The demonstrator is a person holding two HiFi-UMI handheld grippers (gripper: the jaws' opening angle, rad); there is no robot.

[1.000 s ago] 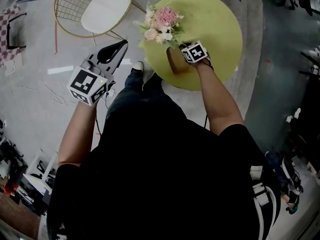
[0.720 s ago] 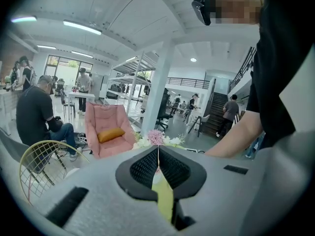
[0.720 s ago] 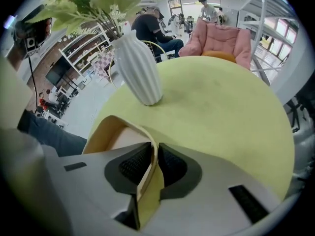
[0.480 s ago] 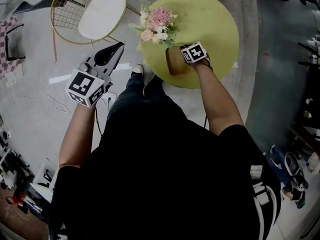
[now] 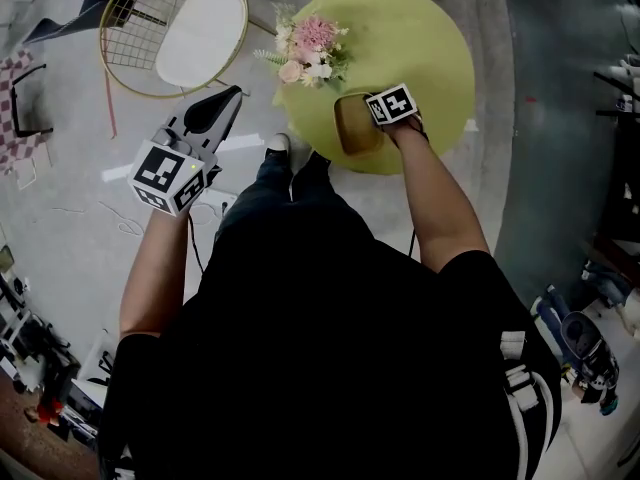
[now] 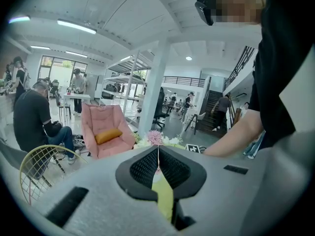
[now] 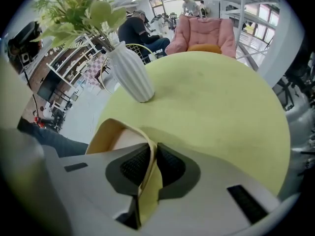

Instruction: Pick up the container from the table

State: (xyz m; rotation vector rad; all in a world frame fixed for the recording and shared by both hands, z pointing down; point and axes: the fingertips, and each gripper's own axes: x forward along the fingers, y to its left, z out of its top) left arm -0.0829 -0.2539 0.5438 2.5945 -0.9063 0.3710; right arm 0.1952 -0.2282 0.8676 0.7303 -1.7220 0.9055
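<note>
The container (image 5: 354, 128) is a tan open-topped box near the front edge of the round yellow-green table (image 5: 430, 38). My right gripper (image 5: 380, 116) points steeply down at the box's right side. In the right gripper view its jaws have just been closing, and the right gripper (image 7: 150, 154) now pinches the container's thin wall (image 7: 146, 146) between the dark pads. The container (image 7: 112, 132) still looks to rest on the table. My left gripper (image 5: 236, 91) hangs over the floor left of the table. The left gripper (image 6: 158, 149) is shut on nothing, its tips meeting.
A white ribbed vase (image 7: 131, 75) with pink and white flowers (image 5: 308, 48) stands on the table just behind the container. A gold wire chair (image 5: 180, 23) with a white seat sits on the floor at the back left. A pink armchair (image 6: 104, 132) and several people are farther off.
The right gripper stays at the container's rim, its marker cube turned slightly. The left gripper has kept its place. The container has not visibly left the table.
</note>
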